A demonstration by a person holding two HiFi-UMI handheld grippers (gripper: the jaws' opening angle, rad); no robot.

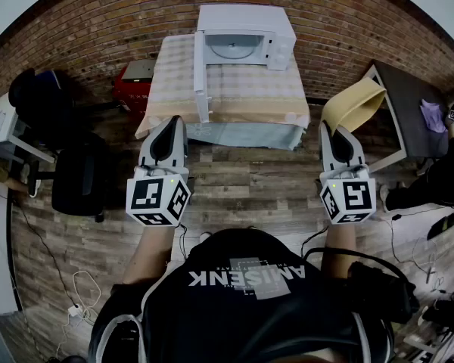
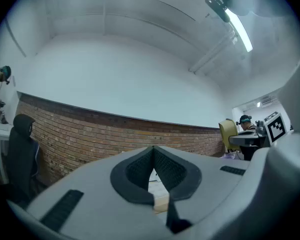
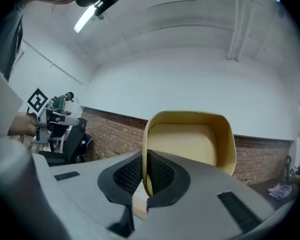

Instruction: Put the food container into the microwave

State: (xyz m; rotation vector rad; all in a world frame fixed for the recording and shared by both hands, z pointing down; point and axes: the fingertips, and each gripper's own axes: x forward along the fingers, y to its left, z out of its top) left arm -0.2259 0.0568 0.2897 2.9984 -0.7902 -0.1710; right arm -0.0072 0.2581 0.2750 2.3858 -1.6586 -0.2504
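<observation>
The white microwave (image 1: 246,38) stands at the back of a cloth-covered table (image 1: 234,97), its door (image 1: 200,74) swung open to the left and the turntable visible inside. My right gripper (image 1: 327,129) is shut on the rim of a yellow food container (image 1: 353,104), held tilted in the air in front of the table's right corner. In the right gripper view the container (image 3: 190,144) rises above the jaws, which pinch its left wall. My left gripper (image 1: 171,123) hangs shut and empty before the table's left corner; its pads (image 2: 165,171) meet with nothing between them.
A black office chair (image 1: 76,181) stands at the left and a red box (image 1: 137,82) sits beside the table. A dark desk (image 1: 412,104) with a purple item (image 1: 433,116) is at the right. Cables (image 1: 76,293) lie on the wooden floor. A brick wall (image 1: 98,29) runs behind.
</observation>
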